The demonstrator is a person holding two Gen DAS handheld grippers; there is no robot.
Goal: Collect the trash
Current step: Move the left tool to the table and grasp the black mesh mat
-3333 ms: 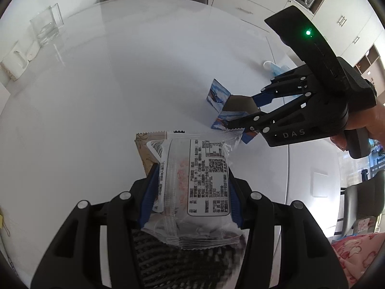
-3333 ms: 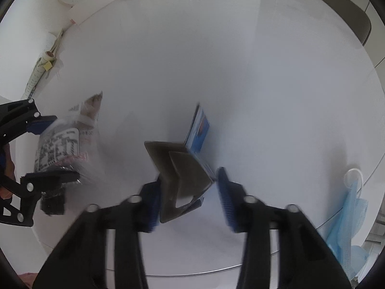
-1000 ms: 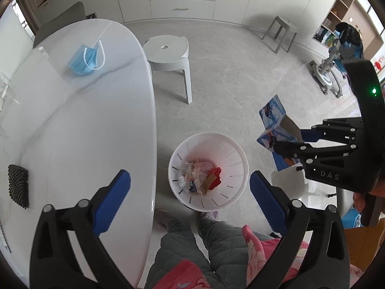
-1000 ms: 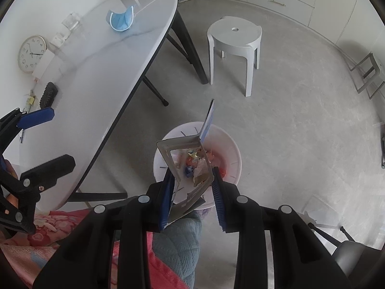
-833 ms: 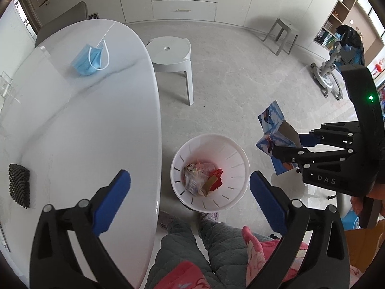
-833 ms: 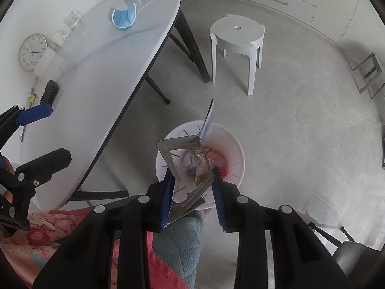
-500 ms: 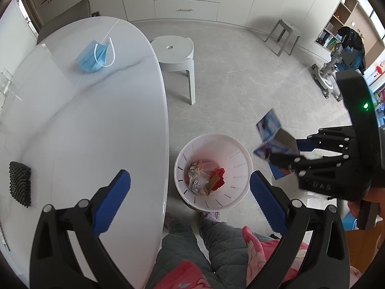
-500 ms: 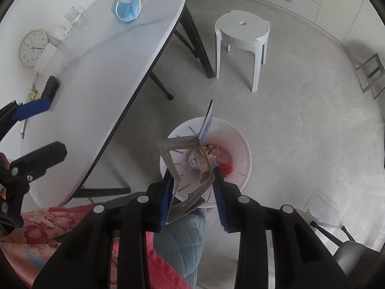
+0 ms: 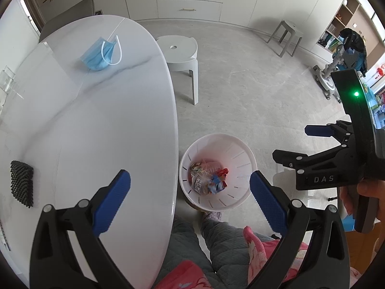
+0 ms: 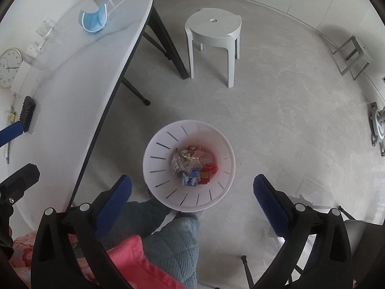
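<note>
A white slotted trash bin (image 9: 237, 151) (image 10: 158, 154) stands on the floor beside the table, with several wrappers (image 9: 208, 178) (image 10: 192, 166) at its bottom, a blue one among them. My left gripper (image 9: 190, 192) is open and empty above the table's edge and the bin. My right gripper (image 10: 192, 192) is open and empty above the bin; it also shows in the left wrist view (image 9: 296, 144) at the right. A blue face mask (image 9: 101, 54) (image 10: 93, 19) lies at the far end of the white table (image 9: 96, 120) (image 10: 72, 84).
A black textured pad (image 9: 21, 184) (image 10: 27, 110) lies on the table's near left. A white stool (image 9: 180, 50) (image 10: 214, 33) stands beyond the bin. A clock (image 10: 8, 67) leans by the wall. The person's legs (image 9: 216, 238) are below the bin.
My right gripper has opened and the blue folded packet it held is gone from it; a blue piece now lies in the bin. The left gripper stays open.
</note>
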